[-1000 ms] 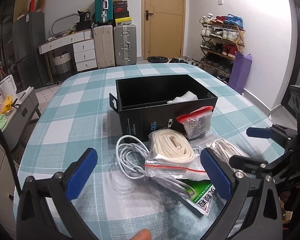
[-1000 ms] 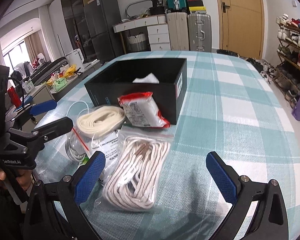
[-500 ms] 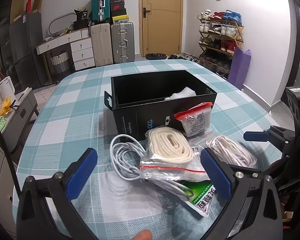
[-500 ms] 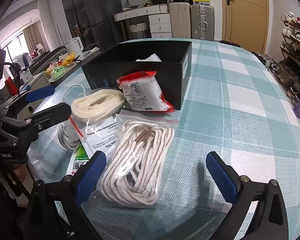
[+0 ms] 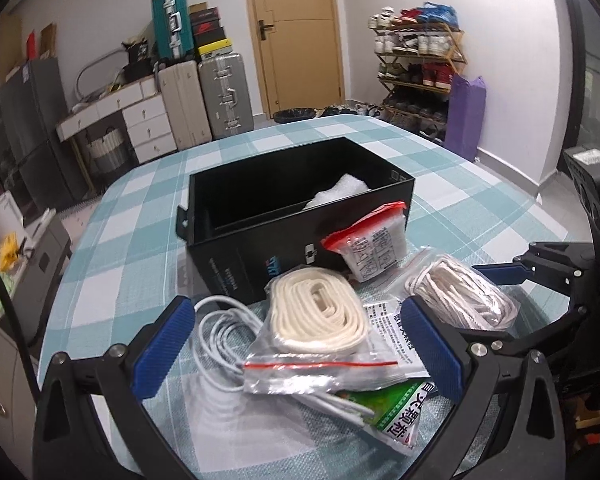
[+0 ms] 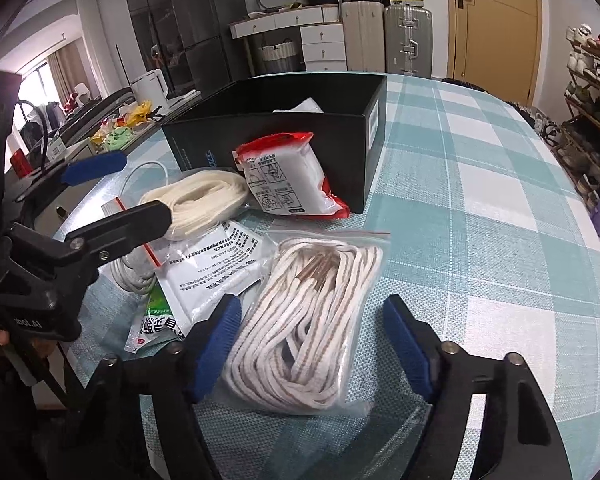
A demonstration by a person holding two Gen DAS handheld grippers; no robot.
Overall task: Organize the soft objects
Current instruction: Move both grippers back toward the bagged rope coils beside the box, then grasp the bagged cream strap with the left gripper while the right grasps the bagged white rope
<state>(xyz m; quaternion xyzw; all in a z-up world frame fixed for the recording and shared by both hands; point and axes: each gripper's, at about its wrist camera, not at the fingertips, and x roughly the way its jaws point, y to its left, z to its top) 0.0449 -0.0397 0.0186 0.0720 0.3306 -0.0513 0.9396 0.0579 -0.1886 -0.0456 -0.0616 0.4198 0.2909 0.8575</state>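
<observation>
A black open box (image 5: 260,256) stands on the checked tablecloth with a white soft item (image 5: 340,192) inside. In front of it lie a bagged cream rope (image 5: 320,312), a white cable (image 5: 216,328), a red-topped packet (image 5: 374,248) and a bagged striped rope (image 6: 316,320). My right gripper (image 6: 312,344) straddles the striped rope bag near its front end. Its jaws are closing, and the blue pads do not press on the bag. My left gripper (image 5: 296,348) is open, its pads on either side of the cream rope bag and the cable.
A printed white sachet (image 6: 216,264) and a green sachet (image 5: 396,416) lie under the bags. The table edge runs close beneath both grippers. The checked cloth (image 6: 480,200) stretches out to the right of the box. Suitcases, drawers and a shoe rack stand beyond the table.
The right gripper's jaws have narrowed around the striped rope bag. The left gripper has shifted sideways and rolled slightly, staying open over the cream rope bag.
</observation>
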